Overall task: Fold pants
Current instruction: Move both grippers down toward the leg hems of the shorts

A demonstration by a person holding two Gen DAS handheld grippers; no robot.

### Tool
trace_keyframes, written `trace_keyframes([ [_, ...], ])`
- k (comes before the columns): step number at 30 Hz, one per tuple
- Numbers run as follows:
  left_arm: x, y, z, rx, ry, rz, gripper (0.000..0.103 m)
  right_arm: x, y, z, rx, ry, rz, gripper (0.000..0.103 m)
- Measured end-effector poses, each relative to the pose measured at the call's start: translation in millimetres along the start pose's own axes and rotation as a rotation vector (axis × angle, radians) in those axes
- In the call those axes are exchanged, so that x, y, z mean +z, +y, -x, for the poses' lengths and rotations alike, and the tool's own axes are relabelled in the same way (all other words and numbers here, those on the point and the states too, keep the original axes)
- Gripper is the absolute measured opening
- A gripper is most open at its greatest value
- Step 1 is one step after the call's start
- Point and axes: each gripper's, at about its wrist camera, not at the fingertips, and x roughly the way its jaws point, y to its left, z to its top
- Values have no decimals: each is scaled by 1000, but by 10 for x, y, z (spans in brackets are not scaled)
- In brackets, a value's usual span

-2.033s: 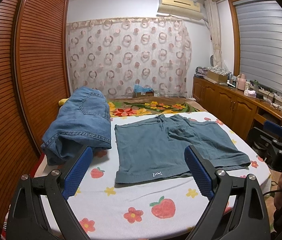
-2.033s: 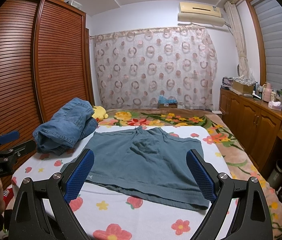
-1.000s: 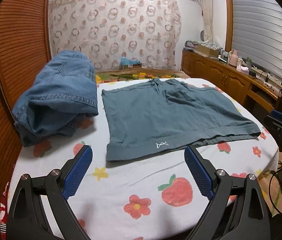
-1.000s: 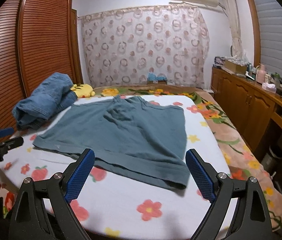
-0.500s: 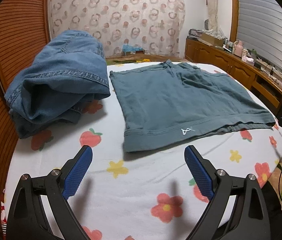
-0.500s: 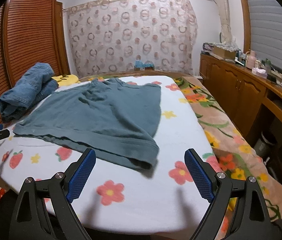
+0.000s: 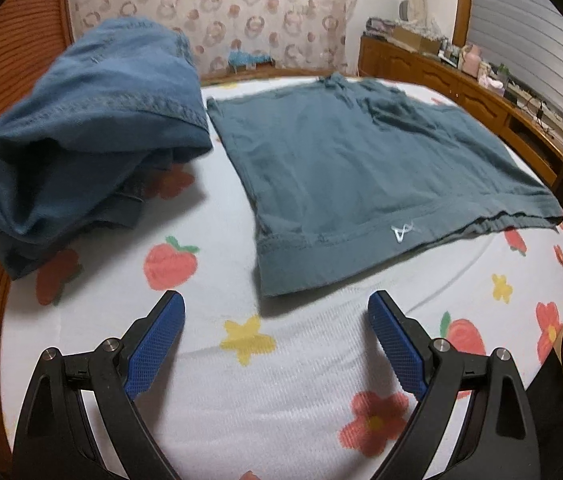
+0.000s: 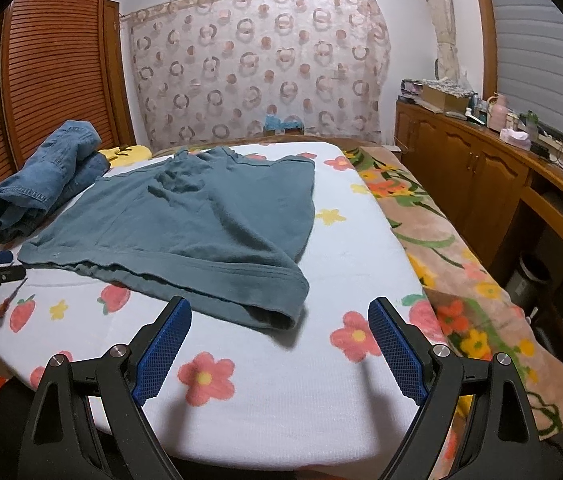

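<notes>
The teal shorts (image 7: pixel 353 160) lie spread flat on the flower-and-strawberry sheet (image 7: pixel 281 380) of the bed, hems toward the cameras, waistband toward the curtain (image 8: pixel 257 60); a small white logo (image 7: pixel 403 233) marks the near-left hem; the right hem corner (image 8: pixel 277 312) is slightly lifted and rumpled. The left gripper (image 7: pixel 275 336) hangs just short of the left hem corner, its blue pads (image 7: pixel 153 344) spread wide, holding nothing; the right gripper (image 8: pixel 279 340) sits likewise before the right corner — jaws apart, empty. A heap of blue jeans (image 7: pixel 81 128) rests beside the shorts on the left, just apart from them; a wooden cabinet (image 8: pixel 481 168) runs along the right wall.
</notes>
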Motion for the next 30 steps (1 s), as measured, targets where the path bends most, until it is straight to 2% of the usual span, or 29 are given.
trace_keyframes([
  [3, 7, 1, -18, 7, 4, 1, 102, 9, -66, -23, 4, -9, 5, 91],
  [7, 38, 8, -37, 5, 27, -3, 103, 1, -93, -32, 4, -10, 5, 91],
  [14, 65, 15, -40, 9, 18, -10, 101, 26, -167, -117, -4, 8, 4, 91],
  [17, 64, 39, -9, -5, -2, -7, 92, 25, -180, -136, -1, 23, 7, 86],
  [20, 78, 65, 25, -33, -17, -4, 77, 44, -177, -142, 9, 39, 10, 81],
  [22, 91, 63, 33, -38, -22, -7, 61, 52, -177, -145, 16, 45, 14, 74],
  [25, 102, 57, 45, -42, -26, -14, 46, 66, -166, -150, 26, 56, 20, 65],
  [28, 114, 53, 49, -52, -31, -10, 36, 77, -162, -160, 29, 65, 29, 55],
  [30, 114, 40, 42, -52, -30, -13, 36, 78, -174, -170, 27, 75, 29, 48],
])
